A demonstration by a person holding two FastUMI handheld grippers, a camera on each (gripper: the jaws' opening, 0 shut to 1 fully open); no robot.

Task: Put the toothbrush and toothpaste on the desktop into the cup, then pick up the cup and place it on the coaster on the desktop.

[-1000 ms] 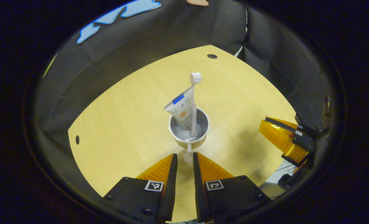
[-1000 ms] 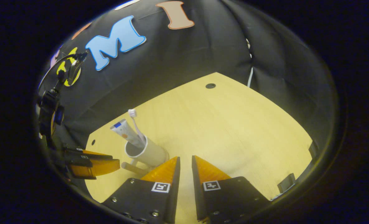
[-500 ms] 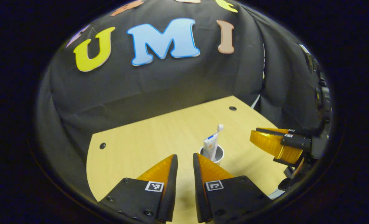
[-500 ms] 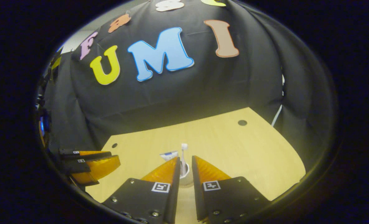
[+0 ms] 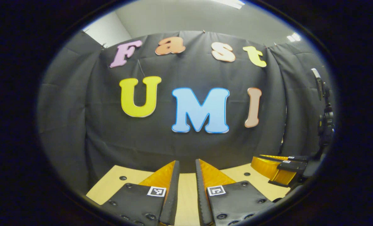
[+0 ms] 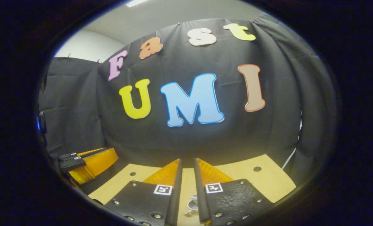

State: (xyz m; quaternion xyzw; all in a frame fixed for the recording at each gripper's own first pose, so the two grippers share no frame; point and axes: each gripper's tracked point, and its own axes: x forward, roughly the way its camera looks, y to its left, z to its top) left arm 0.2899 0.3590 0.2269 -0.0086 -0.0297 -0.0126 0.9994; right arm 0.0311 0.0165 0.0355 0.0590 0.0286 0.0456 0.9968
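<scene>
— How were the two grippers held?

— The left gripper (image 5: 186,169) was seen raised and levelled toward the booth wall (image 5: 180,147), its fingers nearly closed with a narrow gap between them and nothing gripped. The right gripper (image 6: 187,168) was held the same way, nothing pressed between its fingers. Each was also seen from the other's camera, off to the side above the desktop (image 6: 274,185).

— And where was the cup found?

— The cup (image 6: 191,205) was glimpsed in the right gripper view, low down through the gap between the fingers, on the desktop. Its contents and the coaster could not be made out.
</scene>
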